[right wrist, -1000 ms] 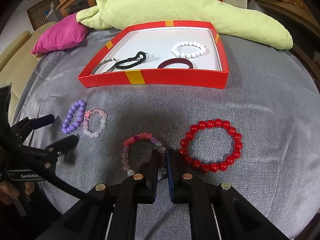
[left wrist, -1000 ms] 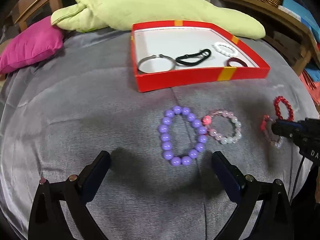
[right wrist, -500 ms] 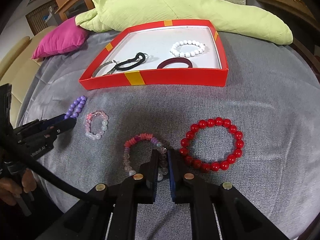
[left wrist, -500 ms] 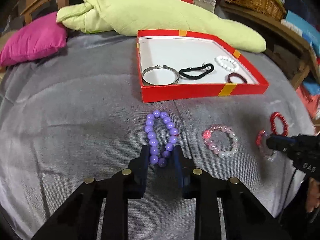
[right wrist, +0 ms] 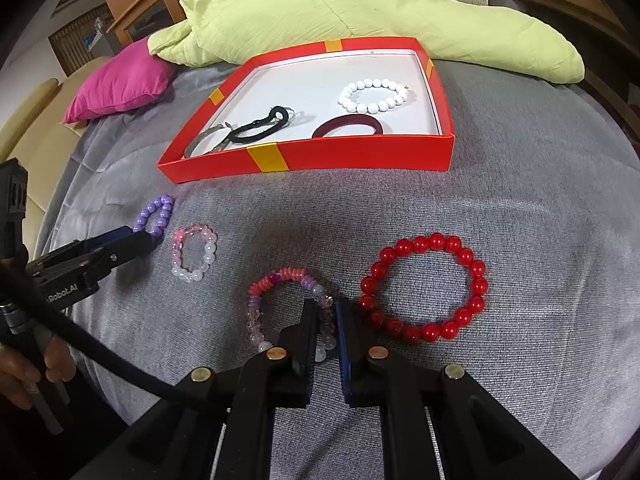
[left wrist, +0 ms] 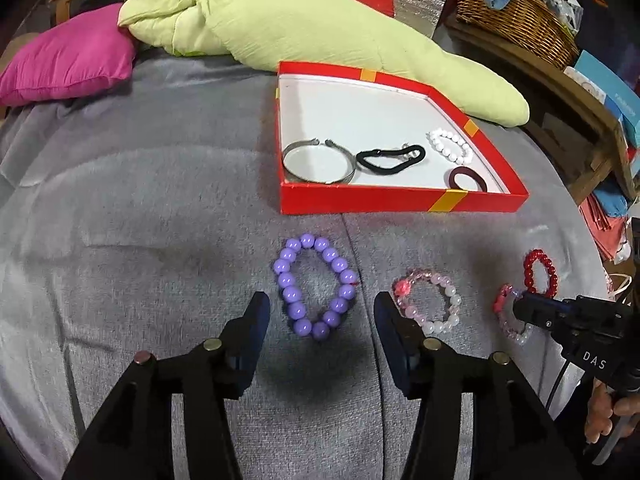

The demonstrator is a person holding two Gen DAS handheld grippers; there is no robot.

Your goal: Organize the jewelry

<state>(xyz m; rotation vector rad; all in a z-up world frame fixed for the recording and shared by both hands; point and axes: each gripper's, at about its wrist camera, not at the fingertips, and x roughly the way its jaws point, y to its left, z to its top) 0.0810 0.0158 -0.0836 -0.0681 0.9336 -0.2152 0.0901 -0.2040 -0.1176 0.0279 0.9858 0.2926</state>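
Observation:
A purple bead bracelet (left wrist: 286, 280) lies on the grey cloth between the fingers of my left gripper (left wrist: 320, 313). Its jaws are opening and the pads stand clear of the beads. My right gripper (right wrist: 328, 317) is shut on the near right side of a pink-and-clear bead bracelet (right wrist: 276, 276) that rests on the cloth. A pale pink-and-white bracelet (left wrist: 448, 292) lies between the two grippers. A red bead bracelet (right wrist: 476, 284) lies just right of the right gripper. Farther back stands the red box (left wrist: 360, 202), holding a silver bangle (left wrist: 348, 172), a black hair tie (left wrist: 390, 160), a white bead bracelet (left wrist: 450, 148) and a maroon band (left wrist: 466, 178).
A green cushion (left wrist: 320, 28) lies behind the box and a magenta pillow (left wrist: 68, 64) at the back left. A wicker basket (left wrist: 516, 12) sits on wooden shelving at the right. A hand (right wrist: 24, 372) holds the left gripper's handle at the cloth's left edge.
My left gripper closed around the purple bracelet's near end, squeezing it narrower and away from the pale pink one, then opened again. The right gripper stayed put.

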